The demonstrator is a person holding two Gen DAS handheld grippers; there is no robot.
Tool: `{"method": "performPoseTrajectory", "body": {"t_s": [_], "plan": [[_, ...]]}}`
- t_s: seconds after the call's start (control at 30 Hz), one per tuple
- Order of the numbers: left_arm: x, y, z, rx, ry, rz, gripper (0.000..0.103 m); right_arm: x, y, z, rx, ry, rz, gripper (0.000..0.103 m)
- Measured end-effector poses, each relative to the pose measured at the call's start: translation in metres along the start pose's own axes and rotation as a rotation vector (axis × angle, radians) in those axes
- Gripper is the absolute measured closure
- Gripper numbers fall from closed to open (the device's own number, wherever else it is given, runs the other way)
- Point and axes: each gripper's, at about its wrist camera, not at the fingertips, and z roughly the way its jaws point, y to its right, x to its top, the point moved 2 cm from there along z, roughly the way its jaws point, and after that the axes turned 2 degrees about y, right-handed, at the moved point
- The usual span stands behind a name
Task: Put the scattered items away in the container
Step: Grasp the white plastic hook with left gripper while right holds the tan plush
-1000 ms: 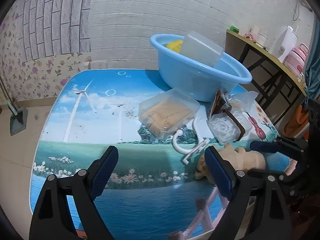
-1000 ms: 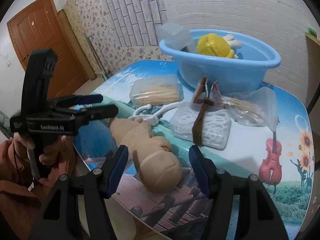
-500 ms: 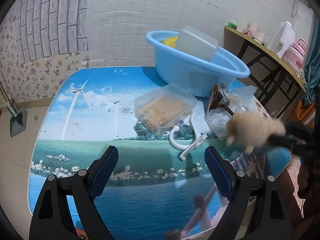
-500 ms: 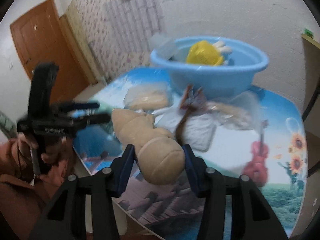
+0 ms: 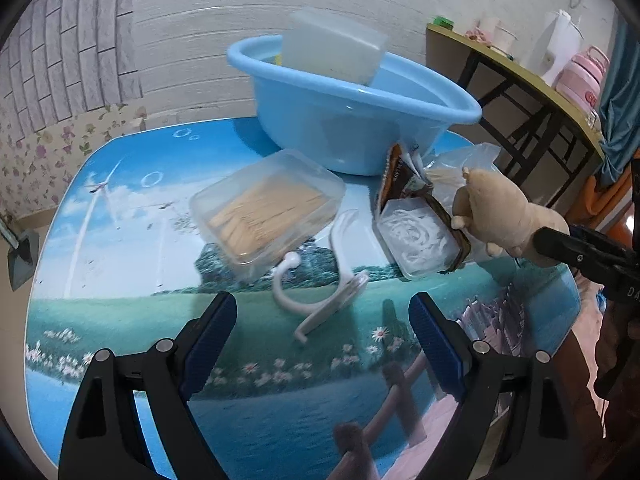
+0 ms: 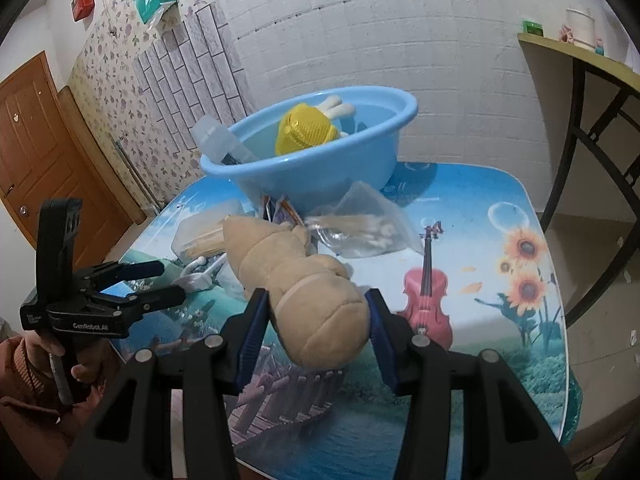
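My right gripper [image 6: 316, 320] is shut on a tan plush toy [image 6: 308, 292] and holds it above the table; the toy also shows at the right in the left wrist view [image 5: 504, 216]. The blue basin [image 6: 320, 160] stands at the back and holds a yellow toy [image 6: 306, 130] and a clear box [image 5: 334, 50]. My left gripper [image 5: 322, 332] is open and empty above the table's front, near a white hook [image 5: 320, 280]. A clear box of sticks [image 5: 266, 208], a box of white cord [image 5: 416, 236] and a clear bag [image 6: 360, 228] lie in front of the basin.
The table [image 5: 120, 264] has a printed landscape cover. A wooden side table [image 5: 520, 76] with bottles stands at the right. A door [image 6: 36, 152] is at the far left. The left gripper shows in the right wrist view [image 6: 132, 288].
My right gripper closed on the plush toy and lifted it off the table toward the basin. My left gripper moved a little closer to the items and stayed open.
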Motion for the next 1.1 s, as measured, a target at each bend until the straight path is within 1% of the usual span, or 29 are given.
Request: {"method": "performPoseTrajectory", "body": {"t_s": [0.03,0.07,0.1,0.17,0.2,0.27,0.37,0.4,0.43,0.53,0.6,0.77,0.87,0.93,1.1], "plan": [[0.0,0.001,0.002,-0.007,-0.004,0.003,0.02,-0.001,0.0,-0.001,0.0,0.0,0.0,0.055],[0.0,0.001,0.003,-0.011,-0.008,0.001,0.027,0.0,0.001,0.0,0.001,-0.001,0.001,0.055],[0.0,0.0,0.005,-0.009,-0.014,-0.003,0.031,-0.001,0.0,0.0,0.003,-0.002,0.002,0.055],[0.0,-0.001,0.006,0.001,-0.011,-0.004,0.044,-0.001,0.0,0.0,0.002,-0.001,-0.001,0.055],[0.001,-0.002,0.006,-0.004,-0.012,-0.004,0.047,-0.004,-0.001,-0.004,0.002,0.001,-0.002,0.055],[0.002,-0.002,0.006,-0.014,-0.011,-0.001,0.061,-0.004,-0.001,-0.005,-0.004,0.011,-0.002,0.055],[0.001,-0.004,0.005,-0.033,-0.011,-0.002,0.067,-0.001,0.002,-0.009,-0.015,0.032,0.007,0.055],[0.001,-0.005,0.003,-0.042,-0.008,-0.002,0.073,0.0,0.004,-0.012,-0.023,0.045,0.016,0.055],[0.0,-0.006,0.002,-0.044,-0.004,-0.001,0.091,0.001,0.006,-0.014,-0.029,0.054,0.022,0.055],[-0.003,-0.012,-0.001,-0.039,-0.01,-0.008,0.092,0.004,0.01,-0.021,-0.088,0.074,0.017,0.055],[-0.005,-0.016,-0.004,-0.037,-0.009,-0.011,0.092,0.005,0.016,-0.022,-0.108,0.075,0.033,0.055],[-0.011,-0.022,-0.016,0.003,0.003,0.007,0.092,-0.002,0.034,-0.017,-0.163,0.042,0.088,0.055],[-0.016,-0.026,-0.025,0.045,0.007,0.022,0.092,-0.008,0.038,-0.011,-0.168,0.015,0.105,0.055],[-0.02,-0.03,-0.031,0.057,-0.002,0.022,0.092,-0.011,0.037,-0.007,-0.165,0.001,0.098,0.055],[-0.029,-0.045,-0.041,0.116,-0.015,-0.011,0.092,-0.014,0.033,0.001,-0.157,-0.029,0.065,0.053]]}}
